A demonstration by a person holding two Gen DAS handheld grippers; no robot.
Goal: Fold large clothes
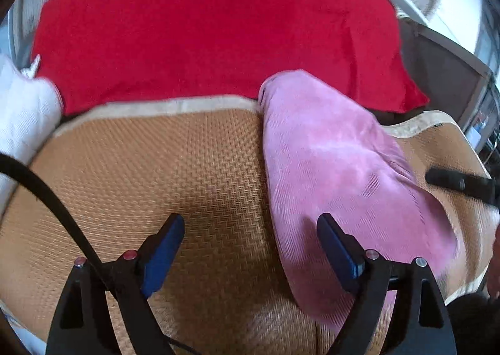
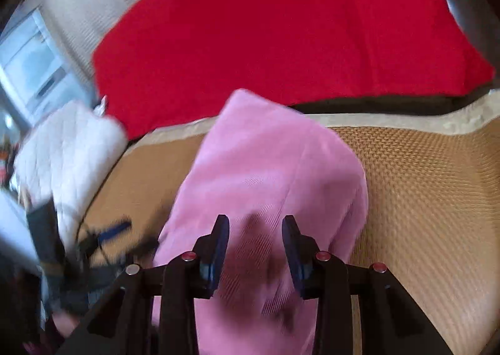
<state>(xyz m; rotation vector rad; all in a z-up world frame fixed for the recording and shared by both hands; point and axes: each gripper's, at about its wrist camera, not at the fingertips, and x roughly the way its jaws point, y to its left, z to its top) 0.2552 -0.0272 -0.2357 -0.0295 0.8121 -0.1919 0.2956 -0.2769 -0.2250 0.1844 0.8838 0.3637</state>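
Note:
A pink corduroy garment [image 1: 337, 167] lies folded into a long narrow strip on a woven straw mat [image 1: 156, 174]. My left gripper [image 1: 250, 230] is open above the mat, its right finger over the garment's left edge, holding nothing. In the right wrist view the pink garment [image 2: 268, 174] runs away from me, and my right gripper [image 2: 254, 230] is open just above its near part, empty. The other gripper shows as a dark blur at the left [image 2: 106, 239] and in the left wrist view at the right [image 1: 459, 183].
A red blanket [image 1: 203, 27] lies behind the mat [image 2: 422, 183] and also shows in the right view [image 2: 281, 27]. A white quilted cushion [image 2: 68, 155] sits at the left [image 1: 22, 105]. A black cable [image 1: 53, 199] crosses the left view. Furniture stands at far right [image 1: 450, 80].

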